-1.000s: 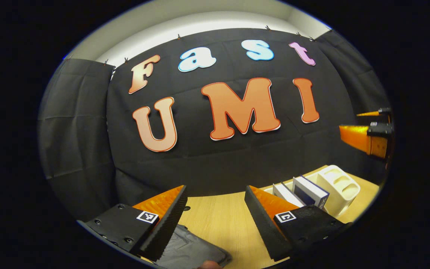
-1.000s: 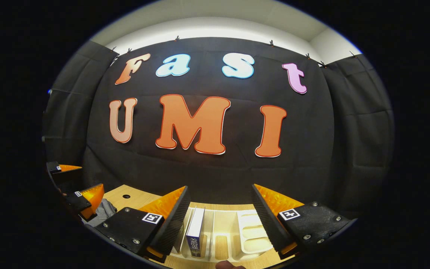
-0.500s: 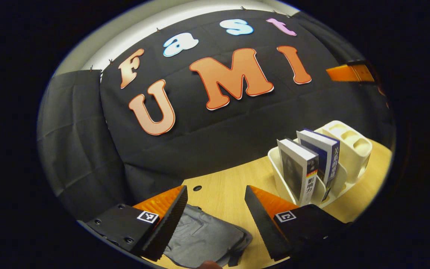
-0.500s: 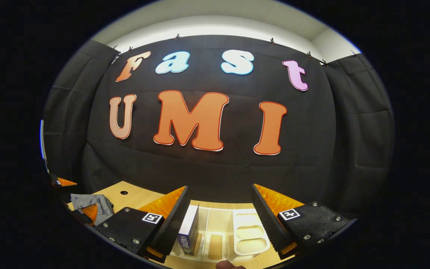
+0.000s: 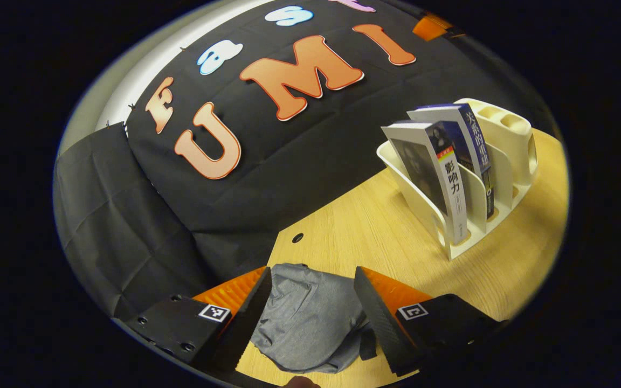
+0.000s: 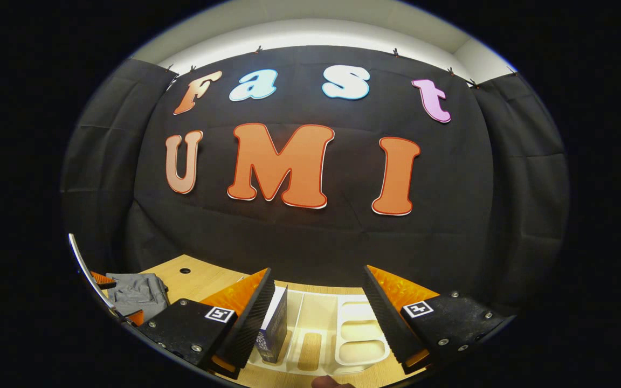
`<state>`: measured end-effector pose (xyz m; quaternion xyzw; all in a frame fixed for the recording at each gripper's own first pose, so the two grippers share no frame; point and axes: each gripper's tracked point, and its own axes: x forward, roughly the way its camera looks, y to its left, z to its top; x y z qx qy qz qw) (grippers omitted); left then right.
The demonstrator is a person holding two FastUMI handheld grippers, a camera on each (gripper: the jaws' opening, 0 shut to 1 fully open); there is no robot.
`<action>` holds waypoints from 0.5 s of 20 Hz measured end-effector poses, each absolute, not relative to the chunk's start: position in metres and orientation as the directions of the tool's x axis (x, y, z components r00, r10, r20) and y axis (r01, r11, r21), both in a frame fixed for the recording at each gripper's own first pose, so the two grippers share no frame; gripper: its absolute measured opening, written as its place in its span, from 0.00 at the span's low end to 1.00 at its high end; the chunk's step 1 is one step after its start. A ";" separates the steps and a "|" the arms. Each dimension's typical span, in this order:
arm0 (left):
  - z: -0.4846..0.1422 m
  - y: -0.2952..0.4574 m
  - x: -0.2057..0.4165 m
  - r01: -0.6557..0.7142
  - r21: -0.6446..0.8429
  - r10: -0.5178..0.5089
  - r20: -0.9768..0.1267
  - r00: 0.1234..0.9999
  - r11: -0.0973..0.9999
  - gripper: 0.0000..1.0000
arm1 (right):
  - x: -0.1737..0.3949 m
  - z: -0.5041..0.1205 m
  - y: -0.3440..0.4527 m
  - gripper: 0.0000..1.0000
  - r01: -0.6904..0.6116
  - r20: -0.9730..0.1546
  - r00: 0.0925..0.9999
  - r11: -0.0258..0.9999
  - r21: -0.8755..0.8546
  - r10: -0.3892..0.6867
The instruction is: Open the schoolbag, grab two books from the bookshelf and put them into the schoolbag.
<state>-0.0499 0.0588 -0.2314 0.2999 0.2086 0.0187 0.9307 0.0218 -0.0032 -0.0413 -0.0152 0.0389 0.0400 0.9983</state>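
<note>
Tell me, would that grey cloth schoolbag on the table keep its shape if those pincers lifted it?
Probably not. The grey cloth schoolbag lies flat and creased on the wooden table, so it likely sags when lifted. It looks empty, so probably light. The open left gripper would likely pinch just a fold.

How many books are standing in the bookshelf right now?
2. Both stand upright in the bookshelf, in adjacent slots: the grey-covered book in the outer slot, the blue-covered book in the next slot behind it. More could be hidden behind these.
</note>
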 end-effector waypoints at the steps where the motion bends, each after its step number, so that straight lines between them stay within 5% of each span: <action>1: -0.238 0.061 -0.051 0.098 0.582 0.169 -0.387 0.906 0.807 0.96 | 0.022 -0.040 -0.006 0.98 -0.076 -0.076 0.994 0.997 -0.026 0.074; 10: -0.312 0.083 -0.087 0.210 0.692 0.252 -0.503 0.827 0.690 0.97 | 0.020 -0.050 -0.021 0.98 -0.039 -0.098 0.994 0.999 0.006 0.040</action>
